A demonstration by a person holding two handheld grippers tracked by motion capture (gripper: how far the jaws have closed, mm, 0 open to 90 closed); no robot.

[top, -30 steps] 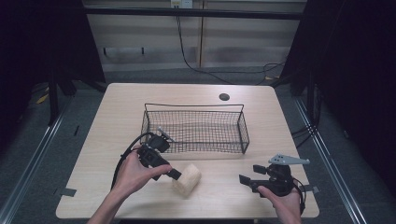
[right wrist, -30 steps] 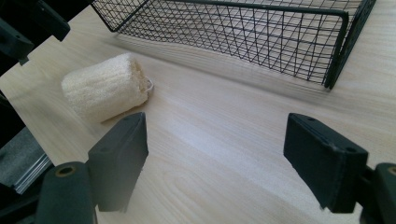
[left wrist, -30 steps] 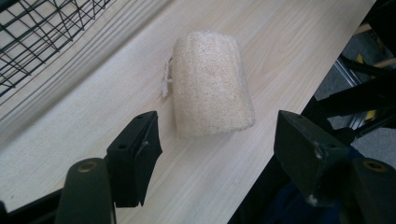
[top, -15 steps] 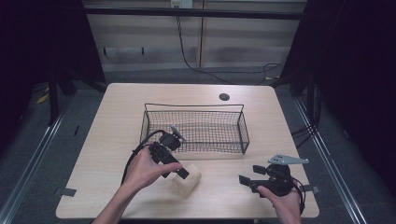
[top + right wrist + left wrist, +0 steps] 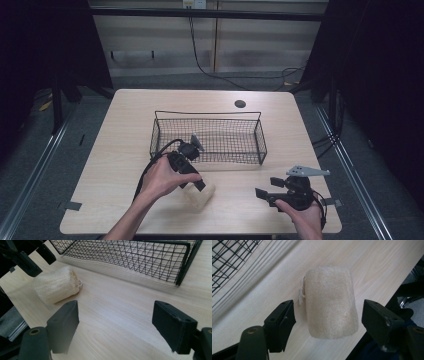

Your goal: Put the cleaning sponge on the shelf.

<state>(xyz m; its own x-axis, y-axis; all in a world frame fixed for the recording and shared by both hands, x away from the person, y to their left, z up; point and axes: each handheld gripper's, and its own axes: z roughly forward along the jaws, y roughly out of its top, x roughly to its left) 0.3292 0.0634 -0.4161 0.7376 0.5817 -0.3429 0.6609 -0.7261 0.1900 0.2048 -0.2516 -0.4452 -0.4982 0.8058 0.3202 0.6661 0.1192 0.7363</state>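
The loofah [image 5: 330, 306] lay on the table [image 5: 120, 125] just in front of the basket [image 5: 207, 137]. The left gripper [image 5: 328, 317] hovered over it, jaws just opening, not touching. The right gripper [image 5: 116, 322] rested released, right of the loofah.

A wire basket [image 5: 207, 134] is blocking the frame's centre; bare tabletop [image 5: 120, 145] is lying open at left.

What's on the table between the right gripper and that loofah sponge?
Nothing: bare wood. In the right gripper view, plain tabletop runs from the right gripper, its jaws open, to the loofah sponge. The wire basket stands off to the side.
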